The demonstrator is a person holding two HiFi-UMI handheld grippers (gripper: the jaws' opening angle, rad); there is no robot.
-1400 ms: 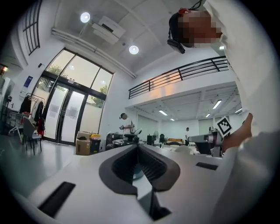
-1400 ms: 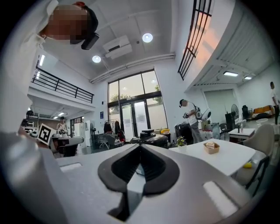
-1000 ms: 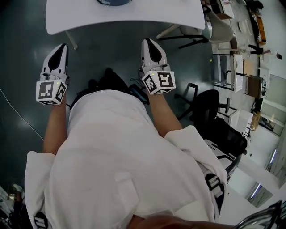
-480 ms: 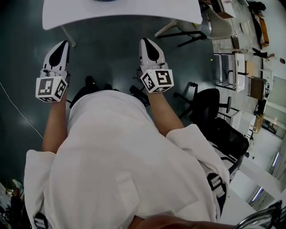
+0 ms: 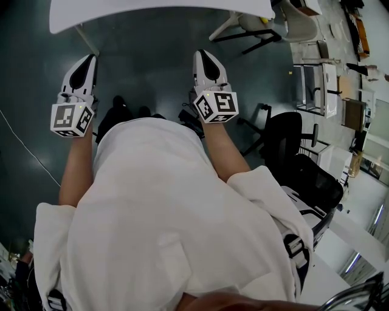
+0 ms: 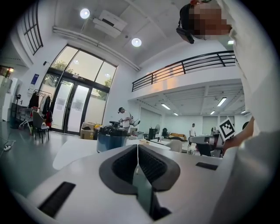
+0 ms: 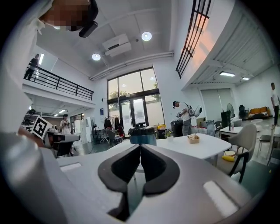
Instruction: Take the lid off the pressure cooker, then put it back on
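Left gripper (image 5: 89,59) and right gripper (image 5: 203,54) both have jaws pressed together, empty. The pressure cooker (image 7: 142,136) sits closed on the far desk (image 5: 152,11). Step close squarely, then spread the jaws for the lid (image 7: 141,130).

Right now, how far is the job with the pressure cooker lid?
Done: nothing shows as done; the lid sits on the pressure cooker on the white table. In hand: nothing; the left gripper and right gripper are shut and empty, over the floor short of the table. Left: reach the cooker, lift the lid off, put it back.
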